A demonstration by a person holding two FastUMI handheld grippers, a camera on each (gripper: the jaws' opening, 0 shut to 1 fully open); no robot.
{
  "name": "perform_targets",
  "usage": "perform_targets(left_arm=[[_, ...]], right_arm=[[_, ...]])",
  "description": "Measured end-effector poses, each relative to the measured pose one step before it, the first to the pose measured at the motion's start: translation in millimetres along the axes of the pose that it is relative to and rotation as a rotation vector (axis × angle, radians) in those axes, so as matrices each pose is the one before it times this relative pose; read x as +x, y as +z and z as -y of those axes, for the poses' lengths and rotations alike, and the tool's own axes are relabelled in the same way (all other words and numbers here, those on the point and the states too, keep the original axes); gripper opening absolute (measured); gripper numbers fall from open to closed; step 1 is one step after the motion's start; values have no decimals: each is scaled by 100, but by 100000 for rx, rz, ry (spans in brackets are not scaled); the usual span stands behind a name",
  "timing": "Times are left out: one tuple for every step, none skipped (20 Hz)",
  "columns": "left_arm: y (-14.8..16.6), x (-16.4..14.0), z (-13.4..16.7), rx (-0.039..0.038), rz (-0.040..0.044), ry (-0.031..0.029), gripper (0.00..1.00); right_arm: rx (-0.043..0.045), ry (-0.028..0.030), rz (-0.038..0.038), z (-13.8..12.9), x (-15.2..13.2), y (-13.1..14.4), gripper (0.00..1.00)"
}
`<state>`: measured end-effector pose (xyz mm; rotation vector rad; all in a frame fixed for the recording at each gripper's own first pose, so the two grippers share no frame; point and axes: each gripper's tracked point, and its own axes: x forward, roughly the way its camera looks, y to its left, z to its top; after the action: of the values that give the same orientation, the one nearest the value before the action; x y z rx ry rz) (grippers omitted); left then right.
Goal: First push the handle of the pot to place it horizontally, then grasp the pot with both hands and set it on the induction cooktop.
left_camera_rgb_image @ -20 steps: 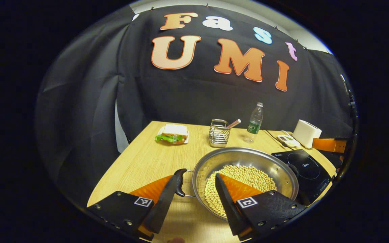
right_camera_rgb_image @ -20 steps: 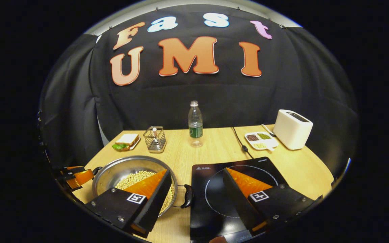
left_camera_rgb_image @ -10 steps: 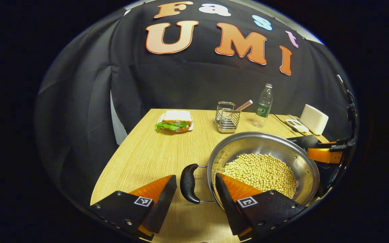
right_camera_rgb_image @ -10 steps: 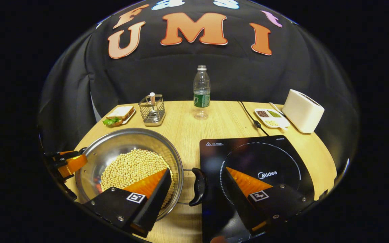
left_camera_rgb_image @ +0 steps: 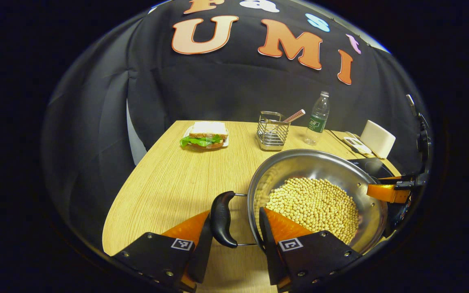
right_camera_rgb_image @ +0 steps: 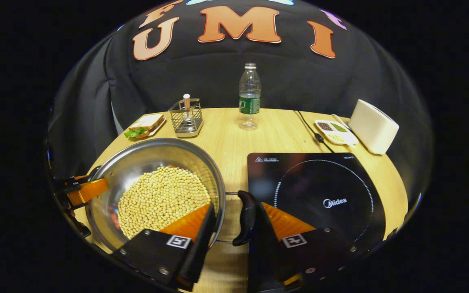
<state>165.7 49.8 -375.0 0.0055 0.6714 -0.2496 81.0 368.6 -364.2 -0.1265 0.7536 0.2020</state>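
A steel pot [left_camera_rgb_image: 307,162] full of soybeans [left_camera_rgb_image: 316,207] rests on the wooden table, left of the black induction cooktop [right_camera_rgb_image: 320,191]. My left gripper [left_camera_rgb_image: 234,211] straddles the pot's left black handle [left_camera_rgb_image: 221,219]: the outer finger touches the handle and the inner finger hangs over the beans just inside the rim. My right gripper [right_camera_rgb_image: 235,205] brackets the right handle [right_camera_rgb_image: 246,217] the same way, next to the pot [right_camera_rgb_image: 145,154]. Both jaws are partly narrowed, still open. Across the pot, the left gripper [right_camera_rgb_image: 88,190] and the right gripper [left_camera_rgb_image: 385,192] each appear at the far rim.
At the table's back stand a sandwich on a plate [left_camera_rgb_image: 204,136], a wire caddy [left_camera_rgb_image: 273,130], a water bottle [right_camera_rgb_image: 249,97], a white toaster [right_camera_rgb_image: 373,126] and a small dish of grains [right_camera_rgb_image: 334,132]. The cooktop's cord [right_camera_rgb_image: 310,128] runs backward.
Both grippers came down and forward onto the pot's handles. Their fingers have narrowed, the right more than the left. The pot stays on the table.
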Motion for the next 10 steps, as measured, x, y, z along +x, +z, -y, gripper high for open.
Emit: perform_targets(left_arm=[[-14,-102,52,-281,-725,744,58],[32,-352,11,-906,-507,802,59],[-158,-340,192,-719,-574,632,58],[-189,-357,33,-1095,-846,835,58],[-156,-201,243,-1049,-669,592,57],[304,-682,161,-823,745,433,57],[280,-339,167,-201,930,795,57],[587,-715,255,704,1562,691,55],[727,-779,221,910,2092,620,58],[683,-676,199,1083,1378,512,57]], right_arm=[[972,-117,-906,-6,132,-109,61],[1247,-215,14,104,41,247,60],[698,-7,-1360,-5,15,-150,55],[415,713,-246,20,-269,212,53],[-57,373,352,-27,-277,132,51],[-265,378,1168,148,-345,416,51],[512,603,1796,195,-583,387,51],[13,649,707,193,-680,288,51],[110,626,1094,196,-1040,340,51],[501,537,1123,352,-613,593,51]])
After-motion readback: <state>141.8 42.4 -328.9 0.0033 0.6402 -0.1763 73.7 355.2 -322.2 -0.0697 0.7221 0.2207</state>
